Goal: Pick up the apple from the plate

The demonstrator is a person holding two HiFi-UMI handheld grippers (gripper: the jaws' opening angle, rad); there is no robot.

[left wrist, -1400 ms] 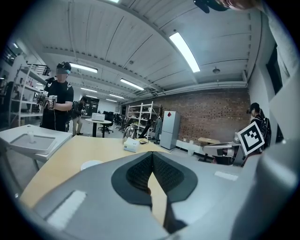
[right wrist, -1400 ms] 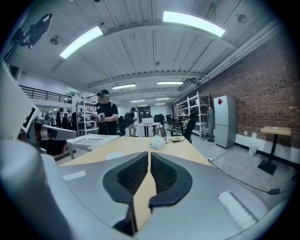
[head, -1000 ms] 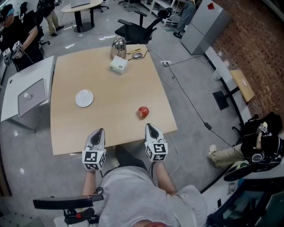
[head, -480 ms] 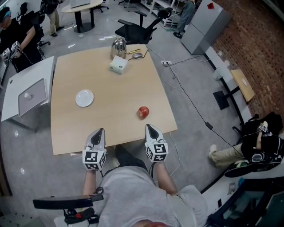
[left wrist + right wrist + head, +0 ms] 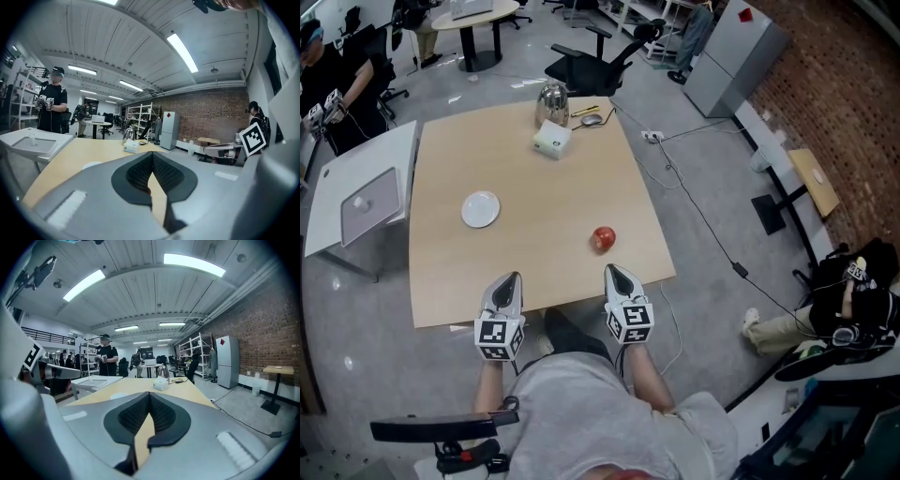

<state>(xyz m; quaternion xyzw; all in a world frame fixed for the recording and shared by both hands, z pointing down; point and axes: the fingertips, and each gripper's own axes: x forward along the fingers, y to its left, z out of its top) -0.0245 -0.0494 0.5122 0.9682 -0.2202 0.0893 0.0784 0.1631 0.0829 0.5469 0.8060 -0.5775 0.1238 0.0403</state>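
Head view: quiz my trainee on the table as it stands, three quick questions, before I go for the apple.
1. True or false: the apple lies on the plate.
2. Short answer: how do the jaws of the left gripper and the right gripper stand?
3. Which is nearer the apple? A, left gripper; B, right gripper.

Key
1. False: it lies on the bare table, well apart from the plate.
2. Shut, with nothing between them.
3. B.
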